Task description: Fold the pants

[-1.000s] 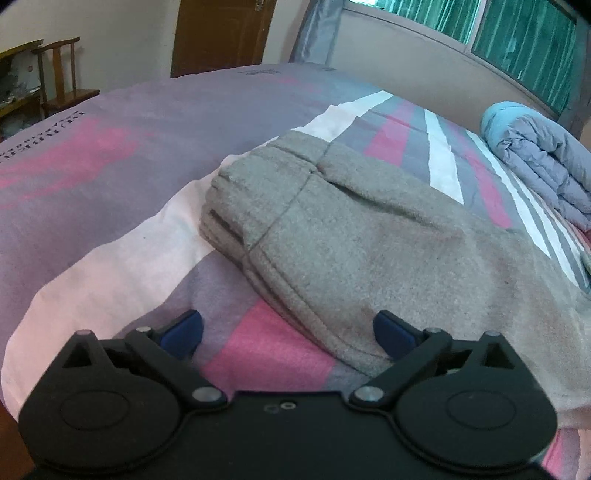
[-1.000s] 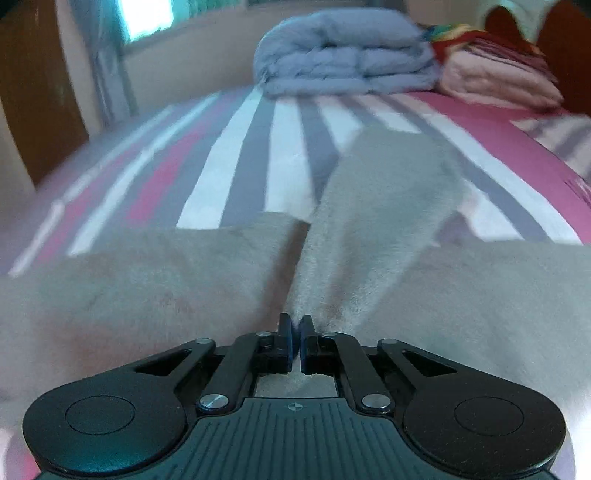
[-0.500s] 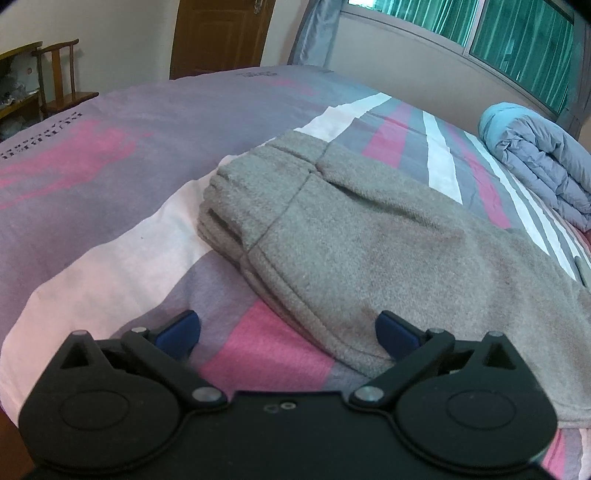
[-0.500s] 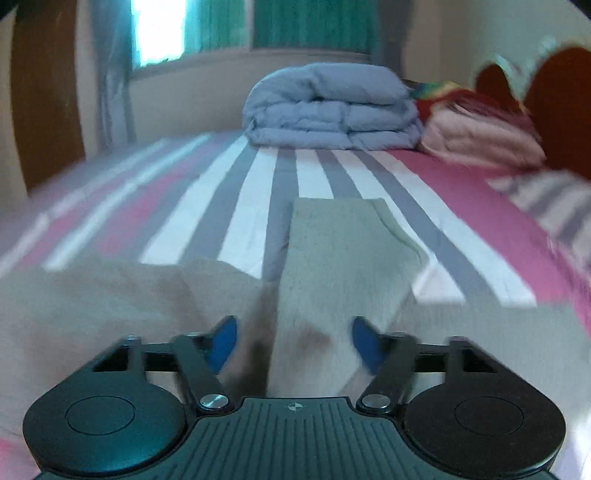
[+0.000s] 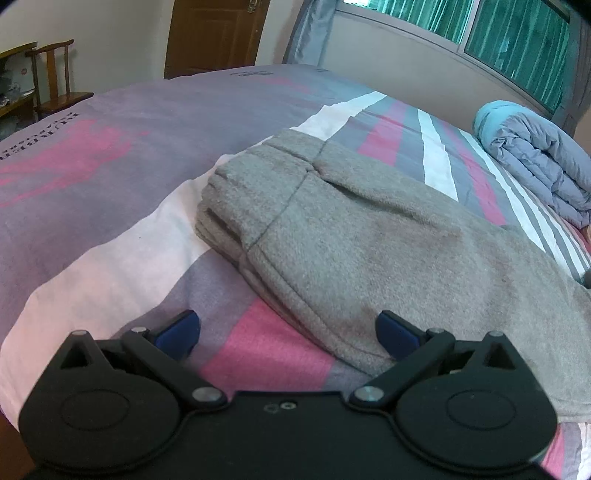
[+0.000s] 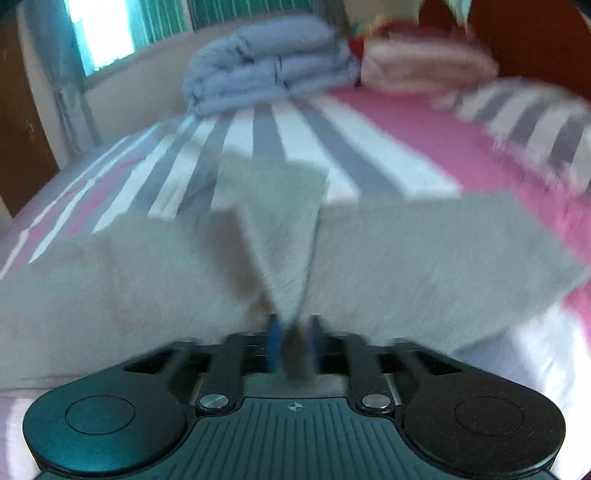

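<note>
Grey fleece pants (image 5: pixel 369 240) lie on the striped bed, waistband at the far left, legs running right. My left gripper (image 5: pixel 288 328) is open and empty, low over the bed at the pants' near edge; its right fingertip (image 5: pixel 391 328) rests at the fabric. In the blurred right wrist view the pants (image 6: pixel 424 251) spread across the frame. My right gripper (image 6: pixel 293 332) is nearly closed, pinching a ridge of the grey fabric between its blue pads.
A folded blue-grey duvet (image 5: pixel 535 155) lies at the head of the bed and shows in the right wrist view (image 6: pixel 266 62) beside pink bedding (image 6: pixel 424 62). A wooden chair (image 5: pixel 55 81) and a door (image 5: pixel 218 33) stand beyond the bed's far side.
My right gripper opened half a second ago and has now closed again on a fold of the pants, moving quickly. My left gripper has stayed open and barely moved.
</note>
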{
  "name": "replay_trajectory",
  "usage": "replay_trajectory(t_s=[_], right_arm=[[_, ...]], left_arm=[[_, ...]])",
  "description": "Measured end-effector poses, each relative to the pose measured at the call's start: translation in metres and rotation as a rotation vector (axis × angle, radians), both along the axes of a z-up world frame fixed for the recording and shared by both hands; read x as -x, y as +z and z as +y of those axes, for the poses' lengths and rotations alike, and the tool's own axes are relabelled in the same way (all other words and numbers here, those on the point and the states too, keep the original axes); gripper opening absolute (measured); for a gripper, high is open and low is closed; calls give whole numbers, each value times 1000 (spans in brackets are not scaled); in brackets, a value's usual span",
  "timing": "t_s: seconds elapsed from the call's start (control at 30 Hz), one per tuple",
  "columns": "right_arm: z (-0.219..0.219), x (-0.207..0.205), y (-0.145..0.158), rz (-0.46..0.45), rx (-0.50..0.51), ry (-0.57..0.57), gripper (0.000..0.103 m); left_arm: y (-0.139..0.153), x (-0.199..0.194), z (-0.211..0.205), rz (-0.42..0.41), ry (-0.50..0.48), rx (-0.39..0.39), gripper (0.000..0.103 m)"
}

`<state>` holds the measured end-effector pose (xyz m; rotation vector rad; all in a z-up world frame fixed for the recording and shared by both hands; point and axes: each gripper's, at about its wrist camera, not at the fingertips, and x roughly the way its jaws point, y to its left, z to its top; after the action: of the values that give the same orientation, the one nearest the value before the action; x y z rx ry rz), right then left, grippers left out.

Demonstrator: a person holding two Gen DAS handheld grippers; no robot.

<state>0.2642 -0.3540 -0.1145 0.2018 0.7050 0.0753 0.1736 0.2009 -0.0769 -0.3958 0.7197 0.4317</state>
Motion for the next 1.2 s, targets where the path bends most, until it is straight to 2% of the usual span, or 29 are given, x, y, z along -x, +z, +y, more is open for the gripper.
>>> replay_trajectory(t_s=[0.03,0.1,0.2,0.27,0.37,0.43,0.6,0.63,0.67,0.7,0.77,0.87,0.93,1.0,1.07,1.1,1.13,1.2], right_arm=[[0,0,6,-39,0,0,52],[3,-9,16,-90,-1,34,52],[27,-28,29,-130,116,143,52],[51,-42,30,-138,256,252,52],[81,-63,20,-118,449,361,52],[93,-71,8,-109,518,424,52],[100,-73,-16,-95,588,551,52],[100,-76,-21,-95,601,522,42],[97,-81,-24,-79,579,493,14],[88,-87,-24,-48,514,455,4],[64,-89,-16,-45,339,370,4],[19,-74,6,-110,130,207,4],[-29,-52,18,-160,-84,51,4],[-81,-23,14,-170,-307,-109,4],[-122,2,-10,-127,-495,-237,4],[-134,5,-29,-61,-562,-271,5],[-140,6,-46,0,-579,-297,5],[-144,11,-61,13,-583,-269,6]], left_arm=[[0,0,-1,1,4,-1,97],[0,-1,-2,5,11,-4,97],[0,-2,-1,5,14,-3,97],[0,-2,-1,5,13,-3,97],[0,-2,-1,6,13,1,97],[0,-2,0,7,12,3,97],[-1,-1,0,2,14,5,97],[-1,-1,0,2,16,6,97],[-1,-1,0,1,18,5,97],[0,-1,0,-1,21,7,97],[0,0,1,-8,27,12,97],[0,0,0,-7,28,10,97],[0,0,0,-8,24,14,97],[0,0,1,-9,17,14,97],[0,1,1,-10,15,17,97],[0,1,1,-9,13,17,97],[0,0,1,-7,11,16,97],[0,1,0,-8,10,17,97]])
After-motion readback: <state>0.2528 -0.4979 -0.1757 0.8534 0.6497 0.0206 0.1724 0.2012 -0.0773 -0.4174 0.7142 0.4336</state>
